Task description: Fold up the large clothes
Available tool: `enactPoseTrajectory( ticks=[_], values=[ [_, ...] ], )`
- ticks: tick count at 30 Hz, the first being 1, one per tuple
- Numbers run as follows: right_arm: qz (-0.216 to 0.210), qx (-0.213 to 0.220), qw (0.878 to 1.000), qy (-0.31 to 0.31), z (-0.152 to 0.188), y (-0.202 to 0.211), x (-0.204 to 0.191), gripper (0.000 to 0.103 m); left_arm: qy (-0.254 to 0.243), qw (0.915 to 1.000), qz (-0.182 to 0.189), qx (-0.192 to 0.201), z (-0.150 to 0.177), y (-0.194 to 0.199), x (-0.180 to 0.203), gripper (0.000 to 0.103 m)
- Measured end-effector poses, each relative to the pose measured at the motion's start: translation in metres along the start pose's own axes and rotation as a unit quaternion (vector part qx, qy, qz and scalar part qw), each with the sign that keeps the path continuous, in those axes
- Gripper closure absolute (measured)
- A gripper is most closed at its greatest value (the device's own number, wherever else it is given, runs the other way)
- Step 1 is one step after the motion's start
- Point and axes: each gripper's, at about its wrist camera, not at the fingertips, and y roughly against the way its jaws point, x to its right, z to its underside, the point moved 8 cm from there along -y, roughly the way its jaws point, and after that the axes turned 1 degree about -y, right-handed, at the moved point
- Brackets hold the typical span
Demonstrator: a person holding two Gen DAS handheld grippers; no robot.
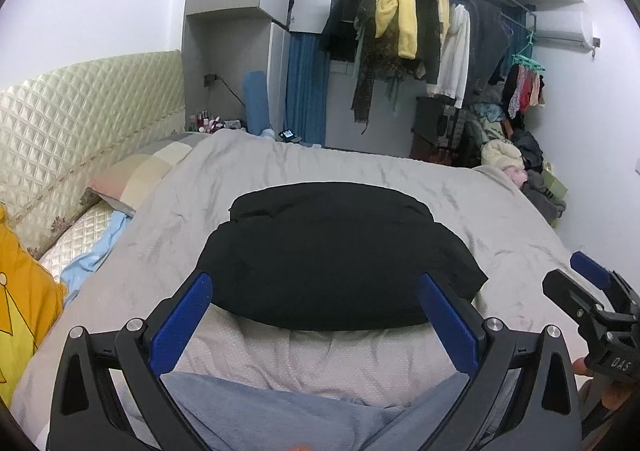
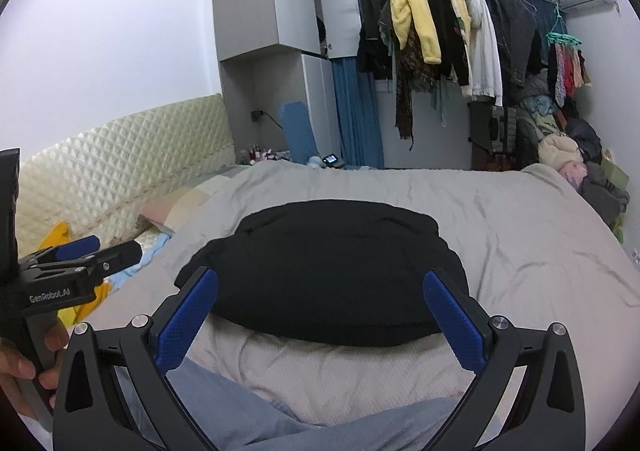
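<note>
A black garment (image 1: 332, 255) lies folded in a compact bundle on the grey bed cover (image 1: 400, 179); it also shows in the right wrist view (image 2: 328, 271). My left gripper (image 1: 316, 283) is open and empty, its blue fingertips (image 1: 200, 287) just short of the bundle's near edge. My right gripper (image 2: 320, 279) is open and empty too, held the same way before the garment. The right gripper shows at the right edge of the left view (image 1: 576, 275), and the left gripper shows at the left of the right view (image 2: 108, 249).
A quilted cream headboard (image 1: 80, 103) and pillows (image 1: 140, 171) stand at the left. A yellow cloth (image 1: 24, 291) lies at the left edge. A clothes rail with hanging garments (image 1: 408, 27) and a pile of clothes (image 1: 520, 163) stand beyond the bed. My blue-trousered legs (image 1: 304, 419) fill the near foreground.
</note>
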Motion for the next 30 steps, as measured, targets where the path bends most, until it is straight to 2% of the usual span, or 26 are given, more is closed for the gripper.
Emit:
enactPoseTrajectory(
  ticks=[30],
  values=[
    [-0.004, -0.005, 1.000, -0.013, 0.0042, 0.0020, 0.0016, 0.000, -0.009, 0.9999, 0.002, -0.005, 0.0083, -0.0031, -0.0081, 0.000]
  ],
)
